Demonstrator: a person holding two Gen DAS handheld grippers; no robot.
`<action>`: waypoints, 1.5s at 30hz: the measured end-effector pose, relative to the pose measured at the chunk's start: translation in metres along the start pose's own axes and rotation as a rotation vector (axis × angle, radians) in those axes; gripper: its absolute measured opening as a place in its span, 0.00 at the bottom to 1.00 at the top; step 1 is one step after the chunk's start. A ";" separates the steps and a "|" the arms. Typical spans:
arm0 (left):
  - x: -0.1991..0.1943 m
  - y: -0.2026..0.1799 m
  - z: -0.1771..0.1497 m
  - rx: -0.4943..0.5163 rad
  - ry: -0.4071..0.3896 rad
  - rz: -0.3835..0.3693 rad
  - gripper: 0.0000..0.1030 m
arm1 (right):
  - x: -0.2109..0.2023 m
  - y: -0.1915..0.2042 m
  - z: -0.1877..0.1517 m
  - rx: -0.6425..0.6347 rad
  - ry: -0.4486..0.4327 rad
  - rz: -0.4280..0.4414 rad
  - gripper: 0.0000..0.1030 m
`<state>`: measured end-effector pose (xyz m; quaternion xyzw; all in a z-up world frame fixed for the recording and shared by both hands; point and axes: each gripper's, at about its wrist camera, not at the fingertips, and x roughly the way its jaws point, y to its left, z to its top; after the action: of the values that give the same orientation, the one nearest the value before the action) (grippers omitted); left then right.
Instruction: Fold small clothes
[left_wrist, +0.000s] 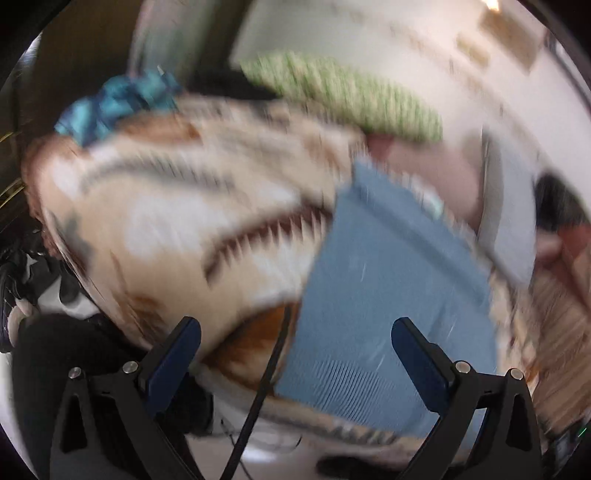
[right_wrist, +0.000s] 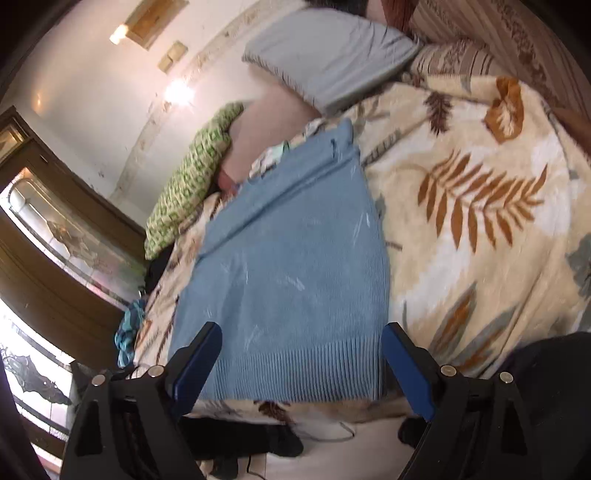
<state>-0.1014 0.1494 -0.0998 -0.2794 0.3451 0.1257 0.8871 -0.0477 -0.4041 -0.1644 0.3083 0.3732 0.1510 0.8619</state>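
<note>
**Blue knit lying flat on the leaf-print blanket**

A cream blanket (right_wrist: 480, 206) with rust-coloured fern leaves is covering the bed and filling both views. A light blue knitted garment (right_wrist: 291, 266) is lying spread flat on it, its ribbed hem nearest the cameras at the bed's edge. A grey pillow (right_wrist: 332, 55) and a green patterned cushion (right_wrist: 188, 184) are sitting at the far end, beyond the garment. The right gripper (right_wrist: 301, 363) is hovering over the hem, jaws spread wide and holding nothing. The left gripper (left_wrist: 295, 354) is likewise gaping wide and empty, its view motion-blurred. No readable writing or labels are showing anywhere.
</note>
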 end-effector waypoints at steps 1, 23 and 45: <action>-0.024 0.005 0.018 -0.050 -0.064 -0.040 0.99 | -0.002 0.000 0.001 0.001 -0.015 0.003 0.88; -0.056 -0.018 0.007 -0.154 -0.211 -0.169 1.00 | -0.038 0.012 0.002 -0.055 -0.241 -0.114 0.88; 0.093 -0.010 -0.040 0.148 0.261 -0.023 1.00 | -0.002 0.003 0.001 -0.047 -0.123 -0.130 0.88</action>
<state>-0.0514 0.1211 -0.1832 -0.2312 0.4625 0.0523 0.8543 -0.0484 -0.4037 -0.1606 0.2720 0.3354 0.0842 0.8980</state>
